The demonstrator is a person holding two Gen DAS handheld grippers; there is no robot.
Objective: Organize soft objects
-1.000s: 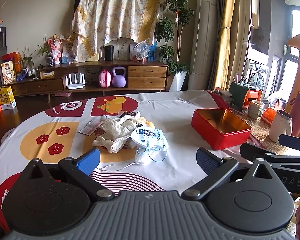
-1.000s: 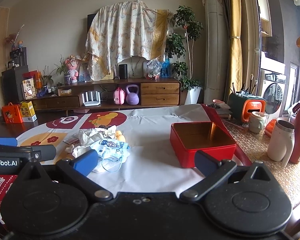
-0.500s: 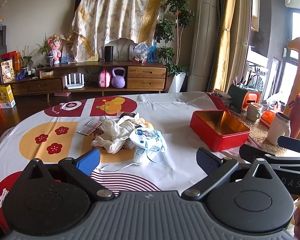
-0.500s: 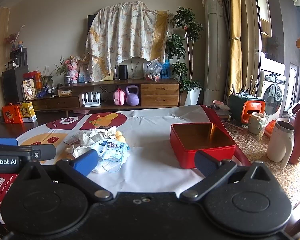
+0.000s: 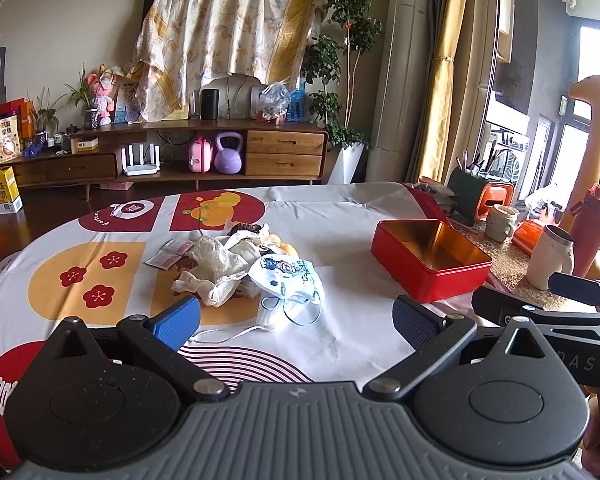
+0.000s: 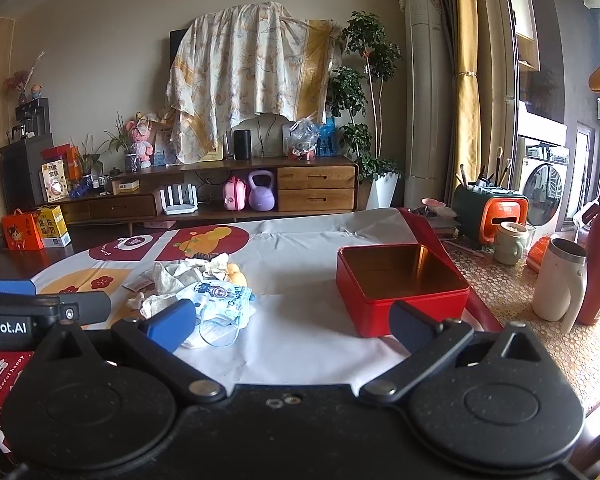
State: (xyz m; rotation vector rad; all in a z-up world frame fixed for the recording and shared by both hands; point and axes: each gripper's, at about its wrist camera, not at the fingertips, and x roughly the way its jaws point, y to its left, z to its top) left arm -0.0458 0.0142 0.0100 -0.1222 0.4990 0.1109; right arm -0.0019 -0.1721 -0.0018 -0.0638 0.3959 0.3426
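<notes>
A heap of soft things lies mid-table: cream lace cloth (image 5: 216,262) (image 6: 168,280), a printed white face mask (image 5: 286,276) (image 6: 220,298) with blue ear loops, a dark hair tie (image 5: 246,227) and something yellow (image 6: 236,274). An open red tin box (image 5: 430,258) (image 6: 398,284), empty and gold inside, stands to the right of the heap. My left gripper (image 5: 296,320) hovers open, short of the mask, nothing between its blue pads. My right gripper (image 6: 292,326) is open too, between heap and box, holding nothing.
The table wears a white cloth (image 5: 340,224) with red and yellow patterns. Small sachets (image 5: 170,252) lie left of the heap. Mugs (image 6: 558,284) (image 5: 500,222), a red bottle (image 5: 592,232) and an orange-green holder (image 6: 492,210) crowd the right edge. A TV cabinet (image 6: 220,192) stands behind.
The left wrist view has shifted slightly, the heap and box sitting a little lower and closer. The right gripper is almost still. Both stay open.
</notes>
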